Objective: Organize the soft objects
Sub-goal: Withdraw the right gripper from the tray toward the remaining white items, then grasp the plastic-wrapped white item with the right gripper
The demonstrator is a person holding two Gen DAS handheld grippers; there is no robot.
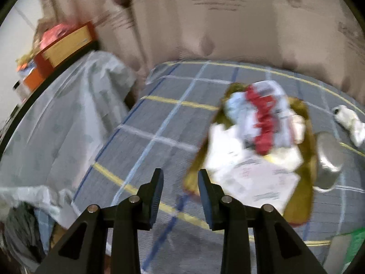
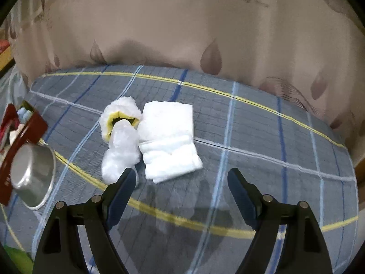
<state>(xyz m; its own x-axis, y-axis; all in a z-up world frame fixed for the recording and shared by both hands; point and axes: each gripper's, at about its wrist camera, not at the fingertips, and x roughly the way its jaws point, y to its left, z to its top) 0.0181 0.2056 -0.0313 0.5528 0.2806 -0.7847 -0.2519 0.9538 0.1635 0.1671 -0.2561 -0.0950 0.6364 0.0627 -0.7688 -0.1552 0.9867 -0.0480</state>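
Observation:
A folded white cloth (image 2: 168, 141) lies on the grey plaid bedcover (image 2: 262, 137), with a fluffy white and yellow soft item (image 2: 121, 123) touching its left side. My right gripper (image 2: 182, 178) is open and empty, just in front of them. In the left wrist view, an open box (image 1: 257, 146) with olive-brown sides holds white, pale blue and red soft things. It is blurred. My left gripper (image 1: 180, 178) is open with a narrow gap, empty, at the box's near left corner. The fluffy white item (image 1: 349, 118) shows at far right.
A steel pot (image 2: 32, 178) lies on its side by the red box (image 2: 20, 137) at left, also seen in the left wrist view (image 1: 328, 157). A patterned beige curtain (image 2: 182, 22) hangs behind the bed. A pale sheet (image 1: 57, 118) and stacked boxes (image 1: 63, 43) are at left.

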